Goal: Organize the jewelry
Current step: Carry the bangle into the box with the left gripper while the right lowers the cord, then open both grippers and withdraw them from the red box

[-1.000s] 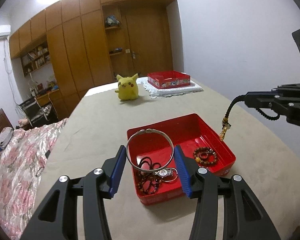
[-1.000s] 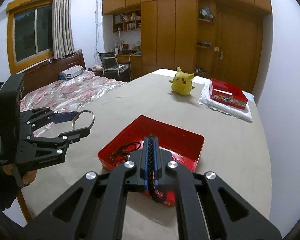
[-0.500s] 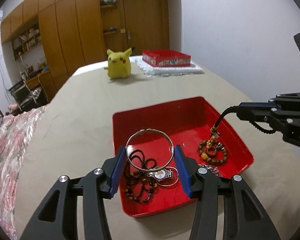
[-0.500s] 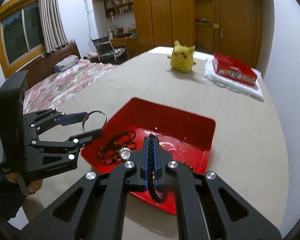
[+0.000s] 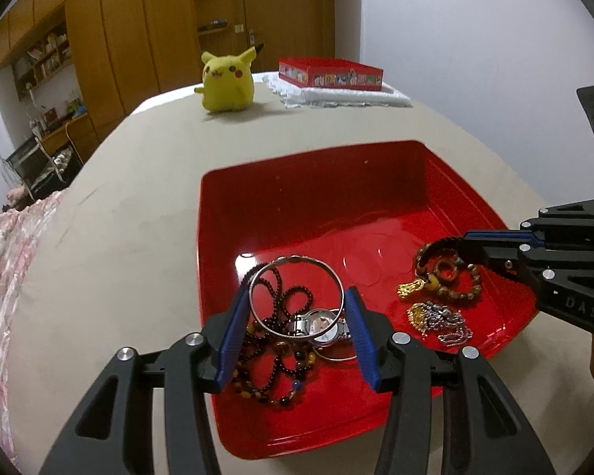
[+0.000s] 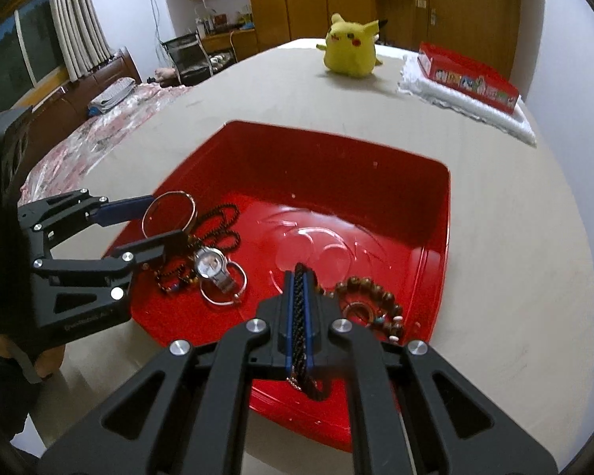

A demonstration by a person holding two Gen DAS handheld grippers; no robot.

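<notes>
Left gripper [image 5: 297, 316]: grips silver bangle [image 5: 296, 296] over red tray [image 5: 336, 182].
Right gripper [image 6: 297, 316]: clamps black braided cord [image 6: 298, 308] above the tray.

white wall [image 5: 475, 31] | wooden wardrobes [image 5: 138, 39] | curtained window [image 6: 39, 39]

Both handheld tools are matte black plastic frames with triangular cut-outs and round silver screws. The left gripper [image 5: 295, 318] carries ribbed blue pads [image 5: 233, 328]; the right gripper [image 6: 297, 308] has thinner blue strips and faint embossed lettering on its side.
</notes>
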